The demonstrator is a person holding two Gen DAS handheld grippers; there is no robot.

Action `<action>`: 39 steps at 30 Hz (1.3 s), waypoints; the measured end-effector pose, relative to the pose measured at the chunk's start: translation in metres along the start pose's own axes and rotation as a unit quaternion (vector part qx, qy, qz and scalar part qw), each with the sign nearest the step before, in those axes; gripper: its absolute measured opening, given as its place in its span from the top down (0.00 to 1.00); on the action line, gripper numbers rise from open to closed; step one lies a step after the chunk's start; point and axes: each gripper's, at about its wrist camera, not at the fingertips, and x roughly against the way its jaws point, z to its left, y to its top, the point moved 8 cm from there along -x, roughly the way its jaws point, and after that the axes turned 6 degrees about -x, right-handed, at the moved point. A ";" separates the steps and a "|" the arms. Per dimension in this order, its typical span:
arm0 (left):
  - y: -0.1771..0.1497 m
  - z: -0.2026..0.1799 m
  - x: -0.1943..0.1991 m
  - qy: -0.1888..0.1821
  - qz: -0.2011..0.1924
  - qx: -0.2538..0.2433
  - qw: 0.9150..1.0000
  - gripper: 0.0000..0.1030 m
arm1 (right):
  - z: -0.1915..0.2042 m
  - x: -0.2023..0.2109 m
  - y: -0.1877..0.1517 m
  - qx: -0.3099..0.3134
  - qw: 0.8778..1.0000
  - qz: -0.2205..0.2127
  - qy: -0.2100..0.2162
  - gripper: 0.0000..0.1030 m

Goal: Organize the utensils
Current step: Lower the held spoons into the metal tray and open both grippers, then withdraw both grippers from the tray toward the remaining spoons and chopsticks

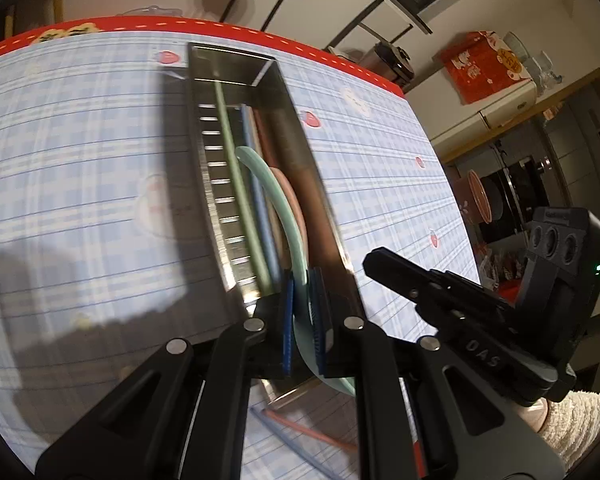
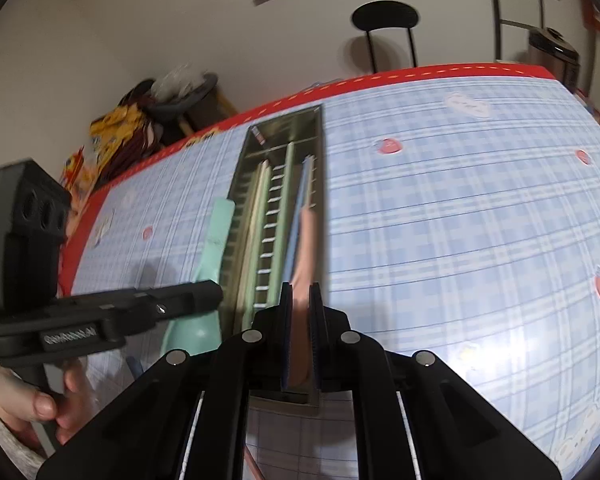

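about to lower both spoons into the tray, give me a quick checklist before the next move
1. Left gripper shut on the green spoon: ok.
2. Right gripper shut on the pink spoon: ok.
3. Metal tray flat on the checked tablecloth: ok.
4. Spoons over the tray: pink ok; the right wrist view shows the green one over the tray's left wall: not ok.
5. Room among the green, blue and pink chopsticks already in the tray: cannot tell.
6. Grippers apart from each other: ok, though close.
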 end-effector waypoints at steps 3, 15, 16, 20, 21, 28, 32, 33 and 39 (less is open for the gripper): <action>0.005 -0.010 -0.008 -0.006 0.002 -0.006 1.000 0.88 | -0.012 0.009 0.003 -0.020 1.000 -0.011 -0.005 0.82; 0.015 -0.024 -0.047 0.031 0.031 -0.040 0.998 0.88 | -0.041 0.024 -0.004 -0.055 0.998 -0.015 -0.011 0.82; 0.016 -0.022 -0.048 0.041 0.031 -0.043 0.998 0.87 | -0.041 0.024 -0.004 -0.055 0.998 -0.015 -0.011 0.82; 0.018 -0.022 -0.032 0.045 0.016 -0.049 0.998 0.56 | -0.040 0.031 -0.006 -0.058 0.998 -0.019 -0.007 0.69; 0.019 -0.022 -0.025 0.048 0.010 -0.053 0.997 0.56 | -0.038 0.032 -0.007 -0.055 0.998 -0.020 -0.008 0.64; 0.015 -0.012 0.041 0.094 -0.045 -0.066 0.992 0.09 | -0.023 0.050 -0.026 -0.032 0.999 -0.026 -0.013 0.14; -0.003 0.000 0.073 0.137 -0.052 -0.064 0.987 0.07 | -0.016 0.055 -0.041 -0.021 1.000 -0.013 -0.018 0.06; -0.008 0.003 0.078 0.142 -0.054 -0.063 0.986 0.06 | -0.016 0.055 -0.041 -0.021 1.000 -0.013 -0.018 0.06; -0.058 0.015 0.109 0.184 -0.055 -0.050 0.980 0.06 | -0.009 0.065 -0.080 -0.006 0.999 -0.002 -0.036 0.06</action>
